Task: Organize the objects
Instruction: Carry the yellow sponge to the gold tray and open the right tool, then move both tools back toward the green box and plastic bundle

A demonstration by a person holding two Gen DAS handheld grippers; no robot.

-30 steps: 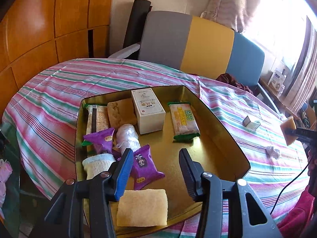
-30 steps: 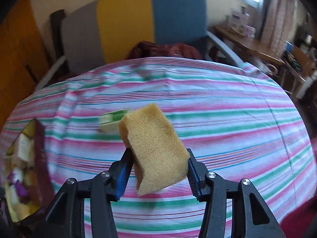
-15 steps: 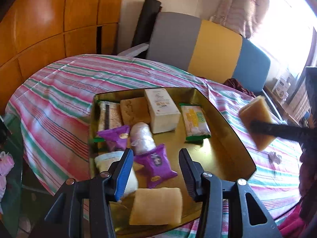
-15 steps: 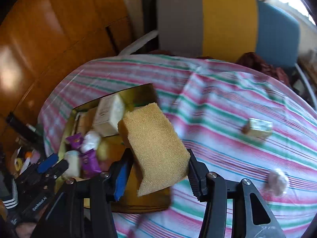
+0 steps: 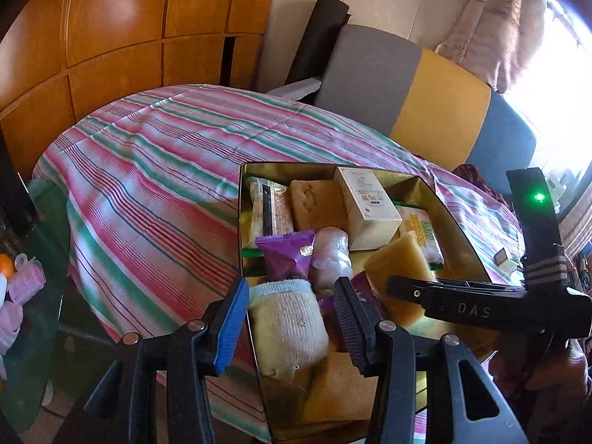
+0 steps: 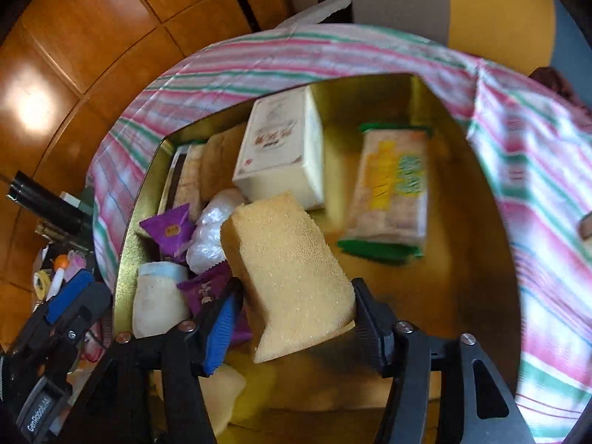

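Striped cloth is covering the table (image 5: 148, 170). Right gripper (image 6: 292, 318) is gripping a sponge (image 6: 288, 277) over the gold tin (image 6: 455, 170), left gripper (image 5: 290, 318) hanging open, empty. Placing step, apparently: next, lowering onto bare floor near the cracker packet (image 6: 392, 192), then releasing.

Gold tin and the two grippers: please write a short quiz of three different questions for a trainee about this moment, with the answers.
1. True or false: the right gripper holds a yellow sponge above the gold tin.
2. Multiple choice: what lies between the fingers of the left gripper? A) rolled pale sock B) white box C) green-edged cracker pack
3. Fill in: the left gripper is ____ (open or shut).

Key
1. True; the sponge is clamped between both fingers, over the tin's floor.
2. A; the sock sits in the gap, not squeezed.
3. Open.
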